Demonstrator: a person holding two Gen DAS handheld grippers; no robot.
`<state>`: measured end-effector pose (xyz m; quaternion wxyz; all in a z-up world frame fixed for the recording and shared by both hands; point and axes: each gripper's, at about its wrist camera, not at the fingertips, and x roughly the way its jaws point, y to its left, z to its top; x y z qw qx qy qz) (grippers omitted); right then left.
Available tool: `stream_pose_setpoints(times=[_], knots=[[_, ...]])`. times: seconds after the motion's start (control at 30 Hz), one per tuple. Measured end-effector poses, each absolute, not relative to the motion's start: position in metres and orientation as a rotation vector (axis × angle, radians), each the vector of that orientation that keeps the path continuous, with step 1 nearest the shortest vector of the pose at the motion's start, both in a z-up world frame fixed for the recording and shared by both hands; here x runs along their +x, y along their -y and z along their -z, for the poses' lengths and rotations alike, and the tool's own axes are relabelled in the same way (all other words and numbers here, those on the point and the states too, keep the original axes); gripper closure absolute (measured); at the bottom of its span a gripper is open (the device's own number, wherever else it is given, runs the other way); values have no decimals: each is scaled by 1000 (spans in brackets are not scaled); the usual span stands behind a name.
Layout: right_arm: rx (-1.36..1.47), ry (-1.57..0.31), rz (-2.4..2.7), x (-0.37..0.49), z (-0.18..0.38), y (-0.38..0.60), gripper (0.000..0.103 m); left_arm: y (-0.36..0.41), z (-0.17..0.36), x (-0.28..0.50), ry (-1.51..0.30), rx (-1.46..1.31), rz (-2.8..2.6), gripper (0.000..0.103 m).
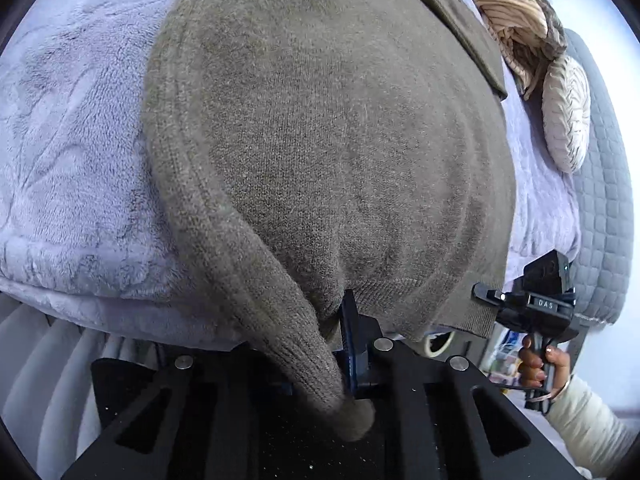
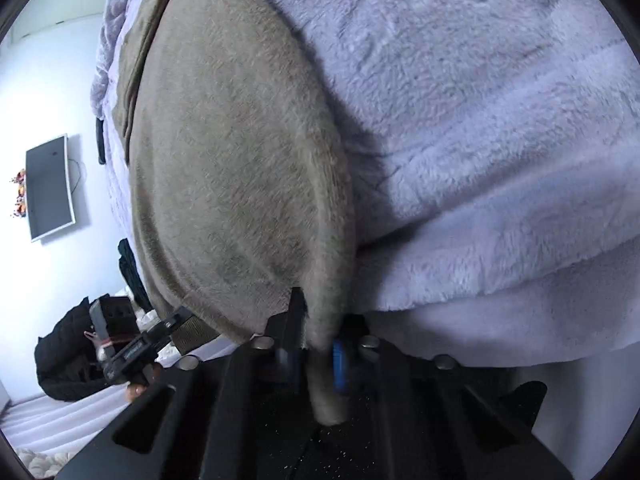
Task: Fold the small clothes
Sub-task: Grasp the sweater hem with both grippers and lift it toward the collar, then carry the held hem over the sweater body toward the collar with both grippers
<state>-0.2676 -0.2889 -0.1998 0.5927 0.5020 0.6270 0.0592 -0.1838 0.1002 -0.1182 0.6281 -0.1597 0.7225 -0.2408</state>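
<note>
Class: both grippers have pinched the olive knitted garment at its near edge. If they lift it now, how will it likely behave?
The olive knitted garment will probably droop between the left gripper and right gripper. Its fuzzy knit probably won't slip.

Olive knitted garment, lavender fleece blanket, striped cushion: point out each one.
Olive knitted garment (image 1: 328, 152): left wrist view, middle of its flat knit panel.
Lavender fleece blanket (image 2: 480, 100): right wrist view, bare plush surface right of the garment.
Striped cushion (image 1: 566, 116): left wrist view, centre of its ribbed face.
</note>
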Motion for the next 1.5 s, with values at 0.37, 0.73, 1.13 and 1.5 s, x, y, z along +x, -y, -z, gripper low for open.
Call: stream_pose_setpoints(times=[0.37,0.73,1.13,1.5], knots=[[1268,-1283,-300,-248,149,304,93,-98,64,-154,-1530,-499,621,88],[1218,-1613,-354,-254,169,299,89,-96,65,-144,-1559,-490,593,88],[1339,-1382,-341,-234,149,309,96,-98,62,-131,-1537,-539,596,88],[1327,-999,-528,-113,54,344,96,-90,18,-37,-1285,-672,583,88]])
